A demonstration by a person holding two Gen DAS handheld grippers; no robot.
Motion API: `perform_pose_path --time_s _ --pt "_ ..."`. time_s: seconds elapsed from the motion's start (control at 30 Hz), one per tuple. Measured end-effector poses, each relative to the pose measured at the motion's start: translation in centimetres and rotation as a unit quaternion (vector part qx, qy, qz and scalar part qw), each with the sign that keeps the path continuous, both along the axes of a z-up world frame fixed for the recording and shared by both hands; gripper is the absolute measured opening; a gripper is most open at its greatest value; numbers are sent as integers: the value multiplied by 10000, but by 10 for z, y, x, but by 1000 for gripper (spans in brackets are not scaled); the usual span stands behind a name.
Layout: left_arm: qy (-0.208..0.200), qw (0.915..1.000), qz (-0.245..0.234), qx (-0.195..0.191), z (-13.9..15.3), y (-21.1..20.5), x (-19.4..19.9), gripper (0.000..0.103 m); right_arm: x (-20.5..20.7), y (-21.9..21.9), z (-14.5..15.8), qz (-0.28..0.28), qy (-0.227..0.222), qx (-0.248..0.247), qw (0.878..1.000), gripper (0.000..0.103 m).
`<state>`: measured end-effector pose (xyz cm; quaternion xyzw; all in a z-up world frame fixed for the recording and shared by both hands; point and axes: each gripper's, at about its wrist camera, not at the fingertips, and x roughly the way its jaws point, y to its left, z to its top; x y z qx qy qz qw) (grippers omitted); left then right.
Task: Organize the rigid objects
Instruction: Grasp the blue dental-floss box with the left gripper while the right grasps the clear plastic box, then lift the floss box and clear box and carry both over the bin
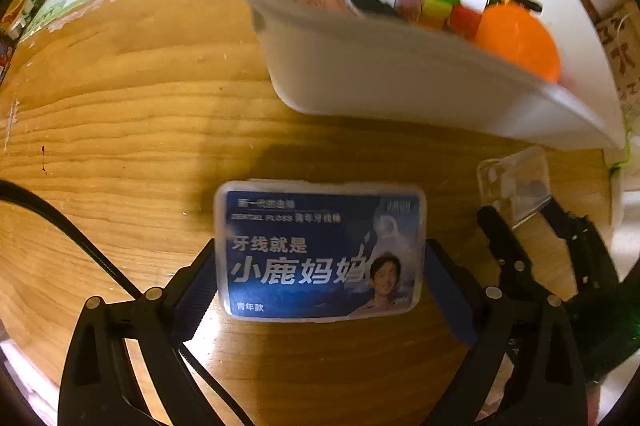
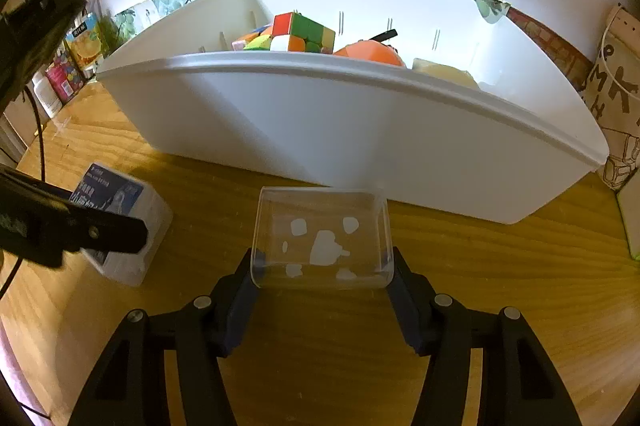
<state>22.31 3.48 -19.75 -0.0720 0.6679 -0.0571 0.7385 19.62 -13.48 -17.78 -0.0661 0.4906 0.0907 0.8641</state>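
Observation:
My left gripper [image 1: 320, 266] is shut on a blue-labelled dental floss box [image 1: 320, 250], held just above the wooden table [image 1: 120, 130]. The box also shows in the right wrist view [image 2: 120, 210]. My right gripper [image 2: 322, 266] is shut on a clear plastic box [image 2: 322, 238] with white patches, in front of the bin. The clear box also shows at the right of the left wrist view [image 1: 516, 182]. A white plastic bin [image 2: 320, 122] stands behind both; it holds a colour cube [image 2: 304, 32], an orange round object [image 2: 370, 52] and other items.
Small bottles and packets [image 2: 76, 58] stand at the far left by the wall. A brown paper bag with black letters [image 2: 616, 94] stands to the right of the bin. A black cable [image 1: 80, 238] runs across the table on the left.

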Motion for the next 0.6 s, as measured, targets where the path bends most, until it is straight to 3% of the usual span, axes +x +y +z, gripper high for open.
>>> perform_pose_path --time_s 0.33,0.6 --pt "72 9997 -130 206 -12 -12 -1 96 -21 -3 3 -112 189 -96 9997 61" --pt "199 9993 -239 189 -3 -21 -32 95 -55 1 5 -205 332 -123 9992 61"
